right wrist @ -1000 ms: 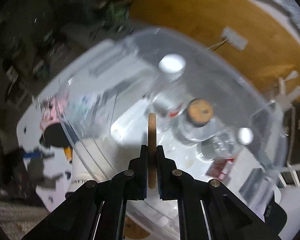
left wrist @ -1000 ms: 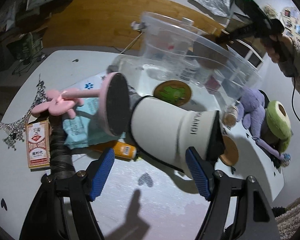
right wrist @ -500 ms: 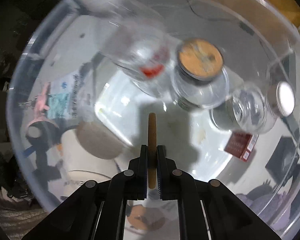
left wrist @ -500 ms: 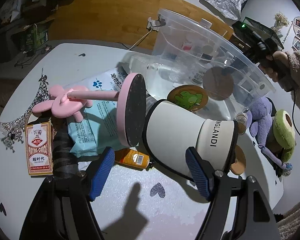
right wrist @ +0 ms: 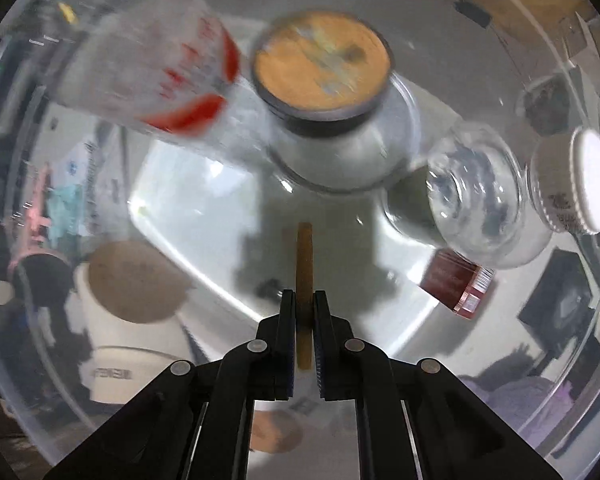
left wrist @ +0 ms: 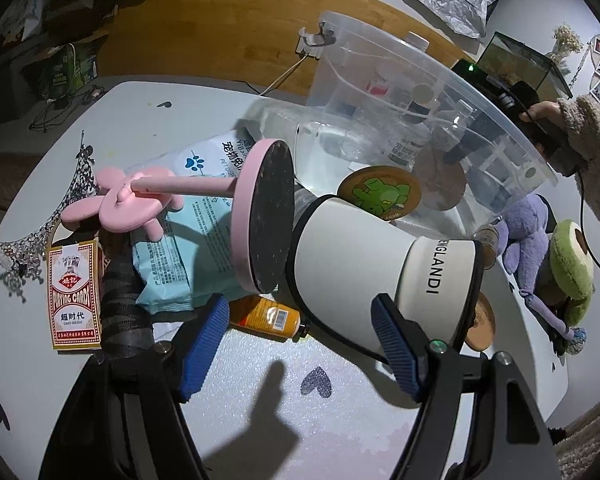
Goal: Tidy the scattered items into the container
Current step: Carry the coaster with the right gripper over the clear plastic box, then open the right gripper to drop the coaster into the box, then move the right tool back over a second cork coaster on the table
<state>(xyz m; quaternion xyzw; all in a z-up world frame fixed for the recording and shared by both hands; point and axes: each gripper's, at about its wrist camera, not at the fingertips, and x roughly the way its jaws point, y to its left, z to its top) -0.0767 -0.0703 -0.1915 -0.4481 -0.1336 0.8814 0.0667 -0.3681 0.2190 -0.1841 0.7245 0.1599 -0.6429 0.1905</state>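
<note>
The right tongs [right wrist: 303,312] clenched a thin wooden coaster [right wrist: 304,256] edge-on, held low inside the clear plastic bin [right wrist: 572,380] so it could drop beside the jars ahead. The left tongs [left wrist: 300,344] hung released before the tipped white cup [left wrist: 356,276], ready for it.

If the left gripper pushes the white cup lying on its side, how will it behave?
The cup lies on its side and looks round, so it would probably roll. It tapers, so it may curve rather than run straight. The open left gripper straddles it, so closing should steady it.
</note>
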